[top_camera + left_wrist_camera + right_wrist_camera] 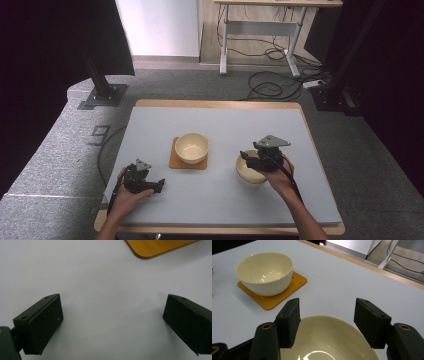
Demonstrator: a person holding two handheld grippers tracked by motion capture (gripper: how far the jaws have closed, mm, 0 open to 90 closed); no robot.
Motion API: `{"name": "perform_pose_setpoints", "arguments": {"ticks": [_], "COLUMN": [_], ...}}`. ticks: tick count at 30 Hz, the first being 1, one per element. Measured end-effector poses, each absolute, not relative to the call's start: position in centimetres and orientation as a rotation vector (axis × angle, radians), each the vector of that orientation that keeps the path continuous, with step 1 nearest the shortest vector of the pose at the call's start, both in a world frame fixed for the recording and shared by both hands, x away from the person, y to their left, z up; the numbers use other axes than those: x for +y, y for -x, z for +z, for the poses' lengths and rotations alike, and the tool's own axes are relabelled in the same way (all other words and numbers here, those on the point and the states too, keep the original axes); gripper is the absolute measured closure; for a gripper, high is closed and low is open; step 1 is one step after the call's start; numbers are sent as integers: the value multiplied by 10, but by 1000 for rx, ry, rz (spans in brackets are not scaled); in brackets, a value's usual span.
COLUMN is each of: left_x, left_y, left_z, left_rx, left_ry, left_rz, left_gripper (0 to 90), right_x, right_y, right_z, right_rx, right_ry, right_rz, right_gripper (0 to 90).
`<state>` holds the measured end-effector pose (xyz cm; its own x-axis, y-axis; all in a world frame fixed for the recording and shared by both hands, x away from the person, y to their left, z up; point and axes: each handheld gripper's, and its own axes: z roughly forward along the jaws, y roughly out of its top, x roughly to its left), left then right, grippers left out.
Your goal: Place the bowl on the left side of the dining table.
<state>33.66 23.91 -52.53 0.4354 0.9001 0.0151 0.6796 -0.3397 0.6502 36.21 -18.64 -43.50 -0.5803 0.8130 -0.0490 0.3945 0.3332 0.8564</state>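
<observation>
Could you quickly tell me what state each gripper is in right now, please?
Left gripper: open, nothing between its jaws, over bare table.
Right gripper: open above the near bowl, pads not pressing its rim.

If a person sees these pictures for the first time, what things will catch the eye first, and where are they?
Two cream bowls stand out on the pale grey table: one bowl sits on an orange-brown coaster near the middle, and a second bowl lies to its right, under the right gripper, whose jaws are apart above its rim. The left gripper rests open at the near left, with nothing between its jaws.
</observation>
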Motion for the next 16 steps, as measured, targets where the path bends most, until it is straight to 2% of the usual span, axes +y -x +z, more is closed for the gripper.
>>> {"name": "perform_pose_setpoints", "arguments": {"ticks": [16], "left_x": [239], "left_y": [-337], "left_z": [-525], "left_rx": [1324], "left_ry": [-2123], "left_rz": [504], "left_gripper": [27], "right_x": [-216], "right_y": [-357], "right_z": [-447], "right_rx": [2121], "right_ry": [-1116], "right_rz": [1162], "right_gripper": [336]}}
